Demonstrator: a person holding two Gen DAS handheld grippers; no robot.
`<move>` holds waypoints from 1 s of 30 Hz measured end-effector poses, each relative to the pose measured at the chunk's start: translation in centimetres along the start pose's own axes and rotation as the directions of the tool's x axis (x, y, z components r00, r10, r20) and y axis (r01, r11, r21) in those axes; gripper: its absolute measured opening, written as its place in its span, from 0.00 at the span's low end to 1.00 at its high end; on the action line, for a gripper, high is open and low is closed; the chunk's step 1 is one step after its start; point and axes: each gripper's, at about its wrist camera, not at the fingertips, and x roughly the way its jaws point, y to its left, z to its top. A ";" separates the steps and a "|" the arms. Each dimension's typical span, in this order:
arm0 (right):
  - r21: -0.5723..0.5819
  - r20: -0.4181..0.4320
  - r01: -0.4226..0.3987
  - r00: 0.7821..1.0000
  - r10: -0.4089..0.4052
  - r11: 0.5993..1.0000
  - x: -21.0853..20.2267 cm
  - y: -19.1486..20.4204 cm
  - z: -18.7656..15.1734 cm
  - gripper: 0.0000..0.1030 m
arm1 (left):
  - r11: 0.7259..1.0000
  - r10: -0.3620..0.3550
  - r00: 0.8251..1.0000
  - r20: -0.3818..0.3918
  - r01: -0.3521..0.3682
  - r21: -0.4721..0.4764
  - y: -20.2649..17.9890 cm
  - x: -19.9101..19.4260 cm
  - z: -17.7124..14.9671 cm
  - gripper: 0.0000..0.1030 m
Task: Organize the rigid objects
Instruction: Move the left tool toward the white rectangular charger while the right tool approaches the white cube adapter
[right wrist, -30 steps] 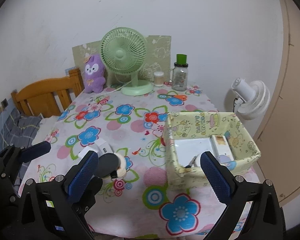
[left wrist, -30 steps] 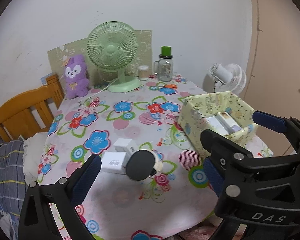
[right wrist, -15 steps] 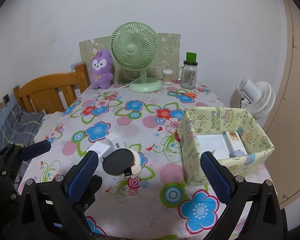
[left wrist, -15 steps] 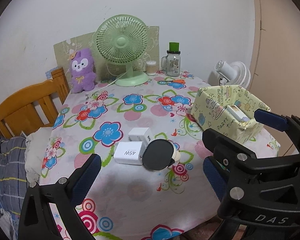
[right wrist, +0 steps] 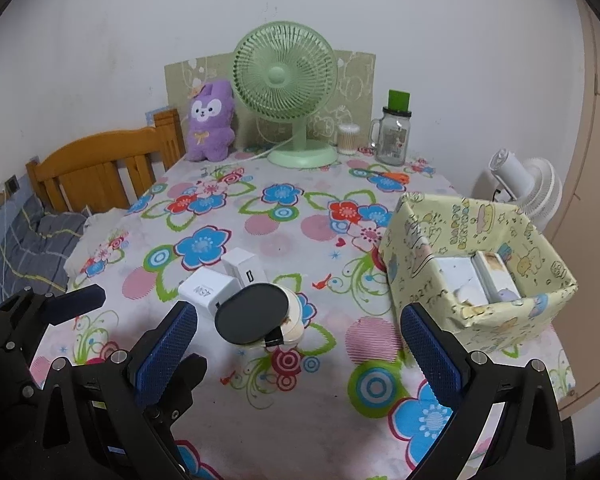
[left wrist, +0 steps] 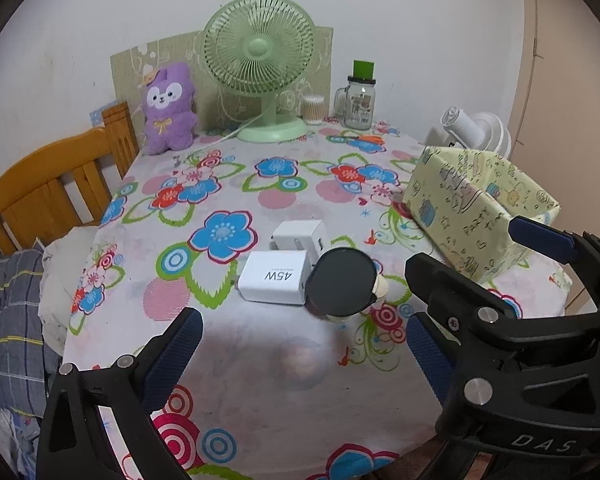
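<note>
Left gripper (left wrist: 300, 354): my fingers spread wide, nothing between them, hovering over the near tablecloth (left wrist: 260, 400).
Right gripper (right wrist: 296, 344): mine too, equally wide and empty; its body reads "DAS" in the left view.
Done: the yellow box (right wrist: 428, 296) at the table's right already holds a few items, white and flat, I think (its rim hides most).
Left: the 45W charger (left wrist: 274, 276), the smaller white adapter (left wrist: 298, 236) and a black disc object (left wrist: 342, 282) lie clustered mid-table, touching.
Writing: "45W" on the charger; "PARTY" on the box wall.
</note>
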 end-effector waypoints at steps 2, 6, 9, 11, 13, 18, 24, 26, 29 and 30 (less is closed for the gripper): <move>0.003 -0.013 0.000 1.000 0.000 1.000 0.6 0.1 -0.1 1.00 | 1.000 0.000 1.000 -0.012 0.000 -0.002 0.2 0.6 -0.1 1.00; 0.007 -0.032 -0.004 0.999 0.004 1.000 1.7 0.2 -0.4 1.00 | 1.000 0.004 1.000 -0.030 -0.004 -0.007 0.6 1.6 -0.2 1.00; 0.010 -0.043 -0.001 0.999 0.002 1.000 2.4 0.3 -0.5 1.00 | 1.000 0.006 0.999 -0.039 -0.006 -0.007 0.9 2.3 -0.3 1.00; 0.010 -0.048 0.000 0.999 0.000 1.000 2.9 0.4 -0.5 1.00 | 1.000 0.013 0.999 -0.047 -0.014 -0.009 1.1 2.8 -0.3 1.00; 0.007 -0.055 0.002 0.998 -0.002 1.000 3.3 0.4 -0.5 1.00 | 1.000 0.018 0.998 -0.056 -0.019 -0.012 1.3 3.3 -0.3 1.00; -0.006 -0.076 0.002 0.997 -0.003 1.000 4.5 0.8 -0.5 1.00 | 0.999 0.036 0.996 -0.082 -0.038 -0.021 1.9 4.6 -0.5 0.99; -0.005 -0.098 0.003 0.995 -0.004 1.000 6.0 1.0 -0.4 0.99 | 0.998 0.053 0.993 -0.104 -0.056 -0.024 2.5 6.2 -0.4 0.97; 0.000 -0.105 0.004 0.994 -0.004 1.000 6.4 1.0 -0.3 0.99 | 0.998 0.057 0.992 -0.108 -0.060 -0.027 2.7 6.7 -0.2 0.97; 0.009 -0.119 0.001 0.993 0.000 1.000 7.3 0.9 0.0 0.98 | 0.997 0.060 0.992 -0.113 -0.064 -0.031 2.9 7.2 0.1 0.96; 0.011 -0.122 -0.001 0.993 0.002 1.000 7.5 0.9 0.1 0.98 | 0.997 0.061 0.992 -0.114 -0.065 -0.033 2.9 7.4 0.2 0.96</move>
